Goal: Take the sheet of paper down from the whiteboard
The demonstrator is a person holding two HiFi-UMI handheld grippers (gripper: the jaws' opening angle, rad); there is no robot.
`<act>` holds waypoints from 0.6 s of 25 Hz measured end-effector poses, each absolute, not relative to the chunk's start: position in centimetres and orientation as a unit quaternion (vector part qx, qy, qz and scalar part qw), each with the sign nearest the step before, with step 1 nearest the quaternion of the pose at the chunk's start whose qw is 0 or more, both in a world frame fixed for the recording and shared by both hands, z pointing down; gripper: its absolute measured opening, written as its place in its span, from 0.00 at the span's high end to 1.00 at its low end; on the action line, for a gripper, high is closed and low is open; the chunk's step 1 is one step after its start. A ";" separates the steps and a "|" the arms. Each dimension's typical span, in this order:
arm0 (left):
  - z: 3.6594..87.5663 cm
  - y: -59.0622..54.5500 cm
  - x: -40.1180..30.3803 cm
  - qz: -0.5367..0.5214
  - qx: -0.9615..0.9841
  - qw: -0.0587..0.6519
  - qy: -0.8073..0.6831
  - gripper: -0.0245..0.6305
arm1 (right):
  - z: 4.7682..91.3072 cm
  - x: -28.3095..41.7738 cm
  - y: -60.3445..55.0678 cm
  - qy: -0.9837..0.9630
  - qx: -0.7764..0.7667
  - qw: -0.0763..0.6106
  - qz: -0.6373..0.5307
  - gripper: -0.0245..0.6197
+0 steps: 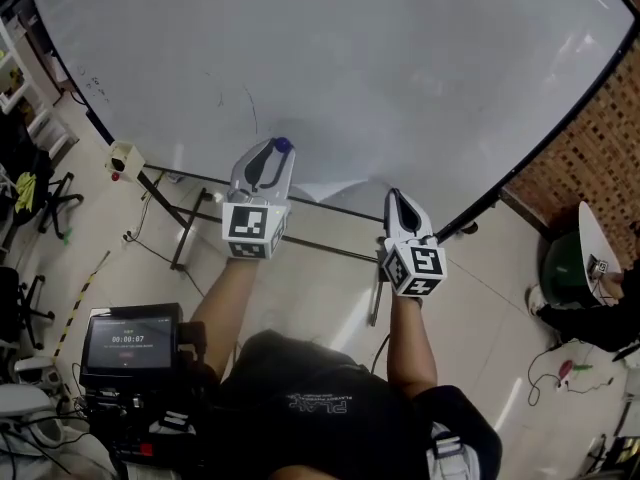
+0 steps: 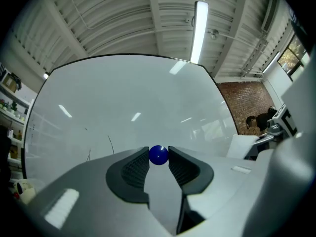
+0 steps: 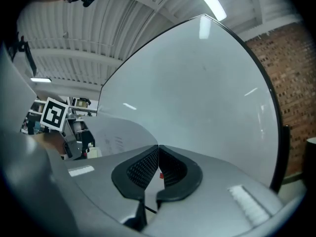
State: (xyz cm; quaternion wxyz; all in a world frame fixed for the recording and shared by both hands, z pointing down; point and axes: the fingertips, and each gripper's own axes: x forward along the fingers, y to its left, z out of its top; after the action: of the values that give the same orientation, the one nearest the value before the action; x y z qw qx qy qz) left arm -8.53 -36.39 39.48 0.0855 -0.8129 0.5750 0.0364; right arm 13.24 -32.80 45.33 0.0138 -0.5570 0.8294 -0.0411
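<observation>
Workshop floor (image 1: 330, 278) under a big whiteboard (image 1: 350, 68) that filled 12 o'clock in the head view, with a brick wall (image 1: 590, 158) at 3 o'clock. The left hand-held gripper (image 1: 279, 152) pinched a small blue ball (image 2: 158, 155), probably the magnet, right at its pad tips. The right hand-held gripper (image 3: 158, 150) was pressed together, apparently on the edge of the sheet of paper (image 3: 116, 139). The sheet was off the board face and hung at the right gripper's 9 o'clock, between the two grippers by the board's lower edge. Risks:
- The ball was round and caught only at the tips, so any tilt or slackening could pop it out onto the floor.
- The thin edge grip could let the sheet slide free, or crease if tugged.
</observation>
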 end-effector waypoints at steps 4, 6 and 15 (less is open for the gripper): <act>40.8 -34.3 -7.3 0.029 -0.811 0.071 0.580 0.77 | 45.8 13.9 -30.8 0.832 -0.553 -0.005 -0.027 0.94; 40.9 -32.9 -5.9 0.028 -0.812 0.069 0.579 0.77 | 45.6 14.9 -29.4 0.833 -0.553 -0.008 -0.025 0.94; 41.2 -30.5 -4.2 0.028 -0.813 0.071 0.577 0.77 | 44.8 15.1 -27.3 0.835 -0.550 0.000 -0.015 0.94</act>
State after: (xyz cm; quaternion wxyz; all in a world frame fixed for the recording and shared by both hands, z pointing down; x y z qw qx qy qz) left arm -4.16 -30.47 41.21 0.0713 -0.8135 0.5765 0.0284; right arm 15.10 -27.28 44.84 -0.0003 -0.5502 0.8349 -0.0149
